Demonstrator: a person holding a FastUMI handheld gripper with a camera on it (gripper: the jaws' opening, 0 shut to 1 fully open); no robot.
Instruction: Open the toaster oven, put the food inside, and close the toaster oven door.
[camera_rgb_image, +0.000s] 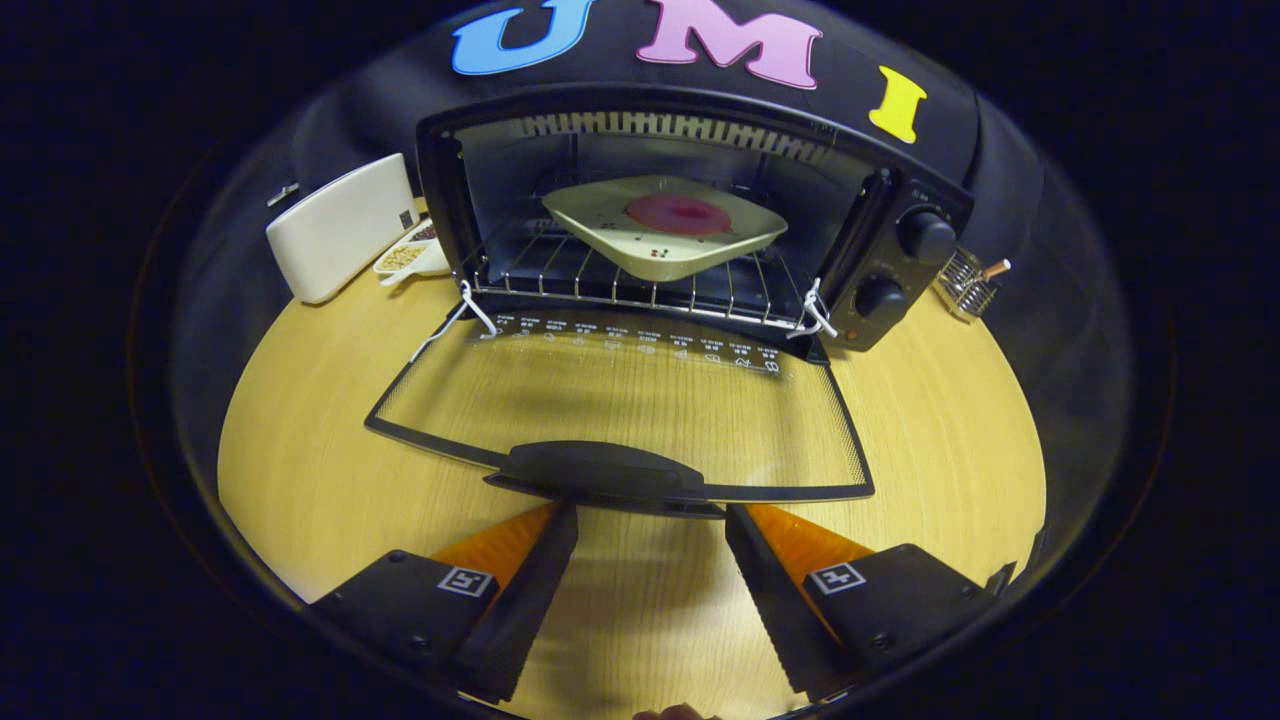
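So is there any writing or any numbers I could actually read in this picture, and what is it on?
None can be read.
Row of white marks and figures along the hinge edge of the open glass door: too small.
Marks around the toaster oven's two knobs: blurred.
The gripper is open, fingertips just short of the door handle.

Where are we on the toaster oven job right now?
Done: the toaster oven is open and the plate of food sits on the rack inside. In hand: the gripper is open and empty, its fingertips just short of the handle on the lowered glass door. Left: lift the door shut.
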